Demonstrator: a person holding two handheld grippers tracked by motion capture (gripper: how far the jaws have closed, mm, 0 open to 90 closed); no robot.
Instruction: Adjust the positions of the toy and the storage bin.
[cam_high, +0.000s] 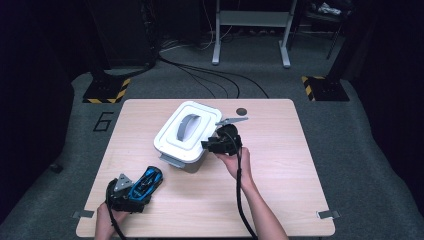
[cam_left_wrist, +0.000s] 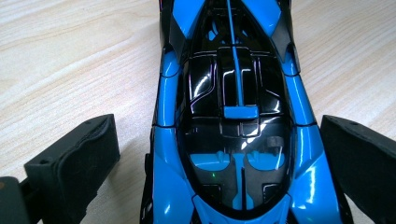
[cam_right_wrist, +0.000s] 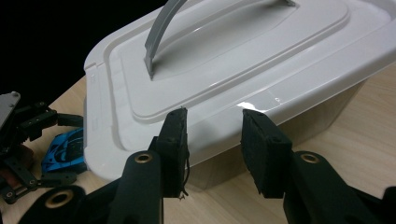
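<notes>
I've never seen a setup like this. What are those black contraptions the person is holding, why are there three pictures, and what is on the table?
No robot here: a person holds a hand-operated gripper in each hand, each with two black jaws and its own small camera. The high view looks down on the wooden table from above. The other two pictures come from those gripper cameras, looking along the jaws.

On the table stand a white lidded box with a grey handle, and a blue and black toy car.

The left gripper has the car between its jaws; a gap shows at the left jaw, so I cannot tell whether it grips. The right gripper points at the box's rim with its jaws nearly closed, holding nothing.
</notes>
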